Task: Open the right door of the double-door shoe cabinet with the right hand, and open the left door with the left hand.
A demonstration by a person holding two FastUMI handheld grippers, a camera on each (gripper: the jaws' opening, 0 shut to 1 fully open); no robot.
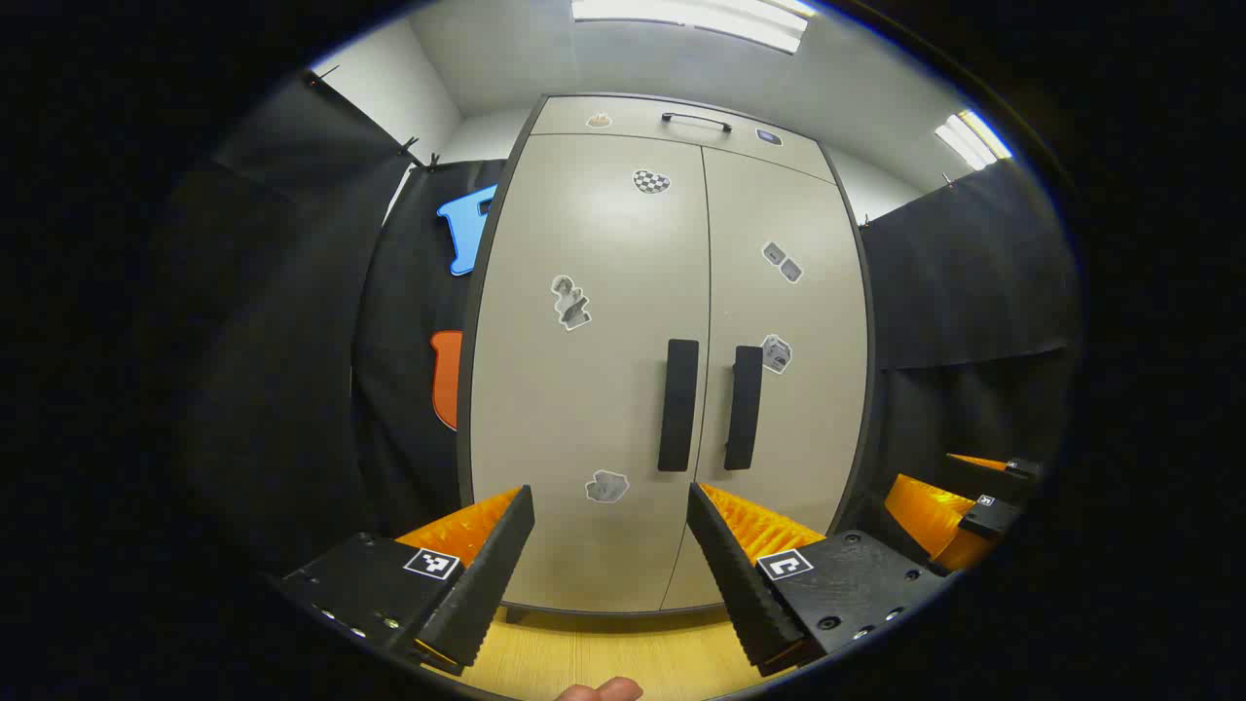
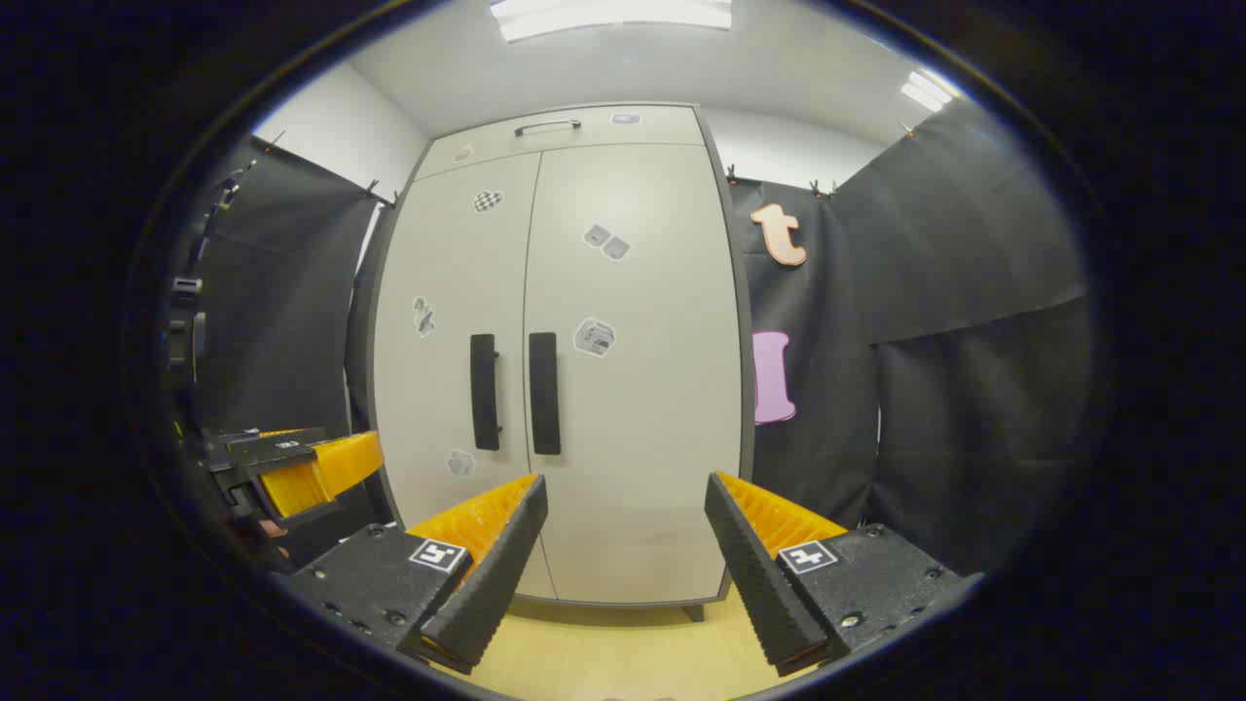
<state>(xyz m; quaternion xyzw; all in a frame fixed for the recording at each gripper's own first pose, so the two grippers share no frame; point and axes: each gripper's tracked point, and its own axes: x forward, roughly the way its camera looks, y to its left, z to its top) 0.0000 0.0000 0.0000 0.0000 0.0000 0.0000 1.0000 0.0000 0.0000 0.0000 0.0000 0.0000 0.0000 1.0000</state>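
A tall beige double-door shoe cabinet (image 1: 623,292) (image 2: 623,409) stands ahead with both doors closed. Two vertical black bar handles sit side by side at the centre seam: the left door handle (image 1: 678,405) (image 2: 484,391) and the right door handle (image 1: 744,407) (image 2: 544,393). Several small stickers dot the doors. My left gripper (image 1: 610,501) is open, short of the cabinet, facing the lower left door. My right gripper (image 2: 626,492) is open too, facing the lower right door. In the left gripper view the right gripper (image 1: 959,506) shows at the right edge; the left gripper (image 2: 292,467) shows at the left of the right gripper view.
A drawer with a black handle (image 1: 696,121) (image 2: 547,126) tops the cabinet. Black cloth walls (image 1: 292,341) (image 2: 934,370) flank it on both sides. The floor (image 1: 604,652) (image 2: 623,652) is light wood. A fingertip (image 1: 604,691) pokes in at the bottom edge.
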